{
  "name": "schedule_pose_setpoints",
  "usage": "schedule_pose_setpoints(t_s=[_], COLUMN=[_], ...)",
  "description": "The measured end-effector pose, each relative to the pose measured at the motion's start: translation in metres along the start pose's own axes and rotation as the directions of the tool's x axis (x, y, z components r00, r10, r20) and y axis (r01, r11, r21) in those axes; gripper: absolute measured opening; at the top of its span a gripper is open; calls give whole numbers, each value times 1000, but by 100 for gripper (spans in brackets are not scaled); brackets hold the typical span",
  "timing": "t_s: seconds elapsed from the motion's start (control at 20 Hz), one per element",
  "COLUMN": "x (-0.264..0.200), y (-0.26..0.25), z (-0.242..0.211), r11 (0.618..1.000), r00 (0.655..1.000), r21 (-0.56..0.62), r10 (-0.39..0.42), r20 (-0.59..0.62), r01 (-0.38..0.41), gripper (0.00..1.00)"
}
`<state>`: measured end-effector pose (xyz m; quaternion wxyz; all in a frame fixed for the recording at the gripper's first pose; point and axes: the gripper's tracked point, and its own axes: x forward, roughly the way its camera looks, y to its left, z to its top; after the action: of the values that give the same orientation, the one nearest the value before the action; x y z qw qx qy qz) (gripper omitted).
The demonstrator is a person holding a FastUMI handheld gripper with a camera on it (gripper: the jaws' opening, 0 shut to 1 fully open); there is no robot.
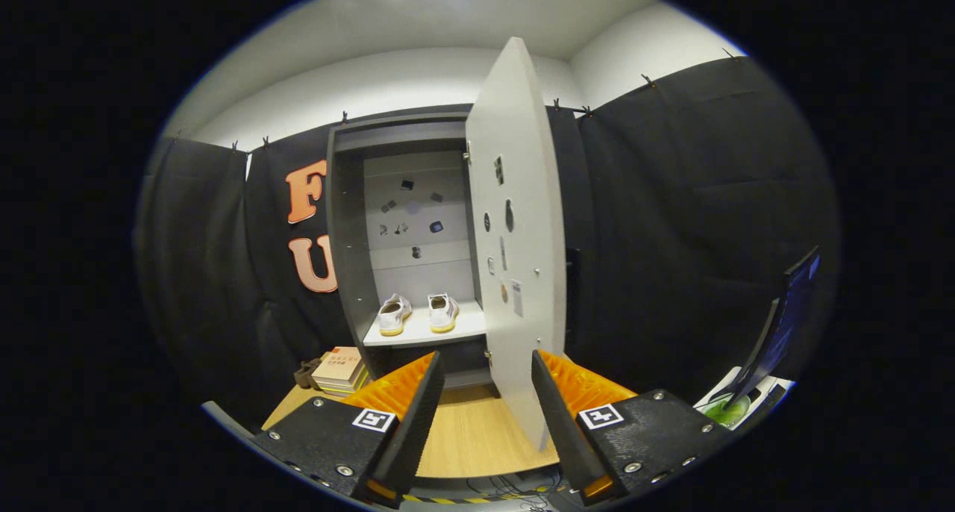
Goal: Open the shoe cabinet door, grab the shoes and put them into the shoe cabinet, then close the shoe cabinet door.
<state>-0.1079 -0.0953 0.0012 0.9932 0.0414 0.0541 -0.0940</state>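
Note:
The grey shoe cabinet [347, 243] stands on the wooden table with its door [515, 228] swung open towards me. A pair of white shoes [416, 313] with yellow soles rests side by side on the cabinet's lower shelf [425, 334]. My gripper [486, 370] is open with nothing held. The door's lower edge hangs between my fingers, closer to the right one; I cannot tell whether it touches it. The shoes lie well beyond the fingers.
A stack of books [339, 370] lies on the wooden table [470, 437] left of the cabinet's base. A dark monitor [780, 333] stands at the right. Black cloth walls close in both sides.

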Motion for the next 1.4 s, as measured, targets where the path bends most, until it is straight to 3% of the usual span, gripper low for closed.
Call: schedule_pose_setpoints(t_s=[0.35,0.6,0.85,1.1,1.4], x=[51,100,127,124,118], y=[-85,-109,-105,-92,-15], z=[-17,-26,-38,-39,-48], r11=[999,999,996,990,946], r00=[999,998,993,986,942], r21=[29,51,35,19,33], r10=[-37,10,83,140,324], r20=[-39,-55,-81,-87,-84], r01=[38,-8,-81,-139,-322], gripper=[77,77,78,75,75])
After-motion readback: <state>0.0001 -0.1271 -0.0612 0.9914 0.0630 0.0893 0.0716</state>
